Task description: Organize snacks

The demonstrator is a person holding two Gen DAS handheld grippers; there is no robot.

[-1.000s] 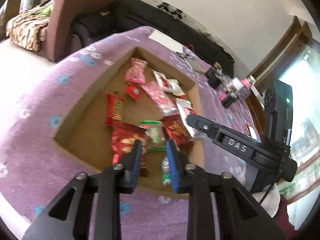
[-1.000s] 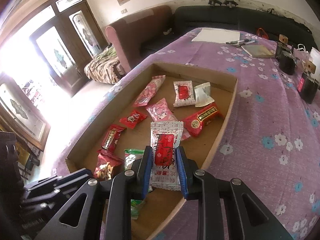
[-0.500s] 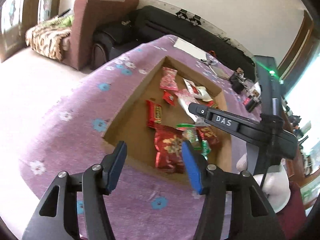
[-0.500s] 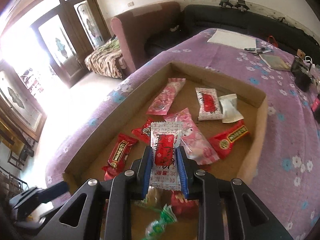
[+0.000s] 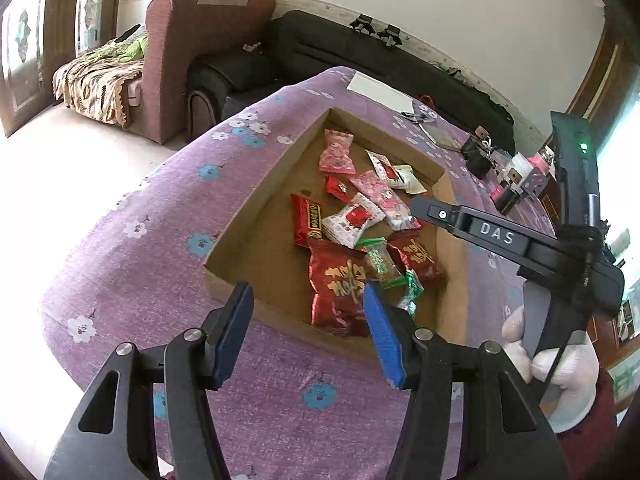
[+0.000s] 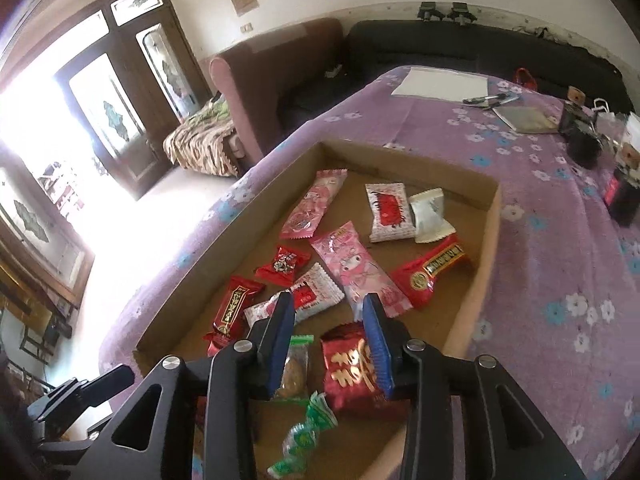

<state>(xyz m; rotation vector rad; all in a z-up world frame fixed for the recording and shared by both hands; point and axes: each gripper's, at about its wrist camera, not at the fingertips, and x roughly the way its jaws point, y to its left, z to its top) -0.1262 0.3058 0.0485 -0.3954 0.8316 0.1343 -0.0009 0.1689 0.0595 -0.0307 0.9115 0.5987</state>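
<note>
snacks (image 6: 352, 276) in box (image 6: 490, 236) | box on tablecloth (image 6: 560, 280) | sofa (image 6: 480, 46) behind

Left hand-held gripper (image 5: 306, 326): jaws spread wide, nothing between them. Right hand-held gripper (image 6: 330, 336): jaws parted, empty, angled downward. A white-gloved hand (image 5: 556, 376) grips the right unit's handle.

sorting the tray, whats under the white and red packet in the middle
The white and red packet lies partly on the long red bar packet and a pink packet's edge, on the cardboard tray. Anything directly beneath its middle is covered.
</note>
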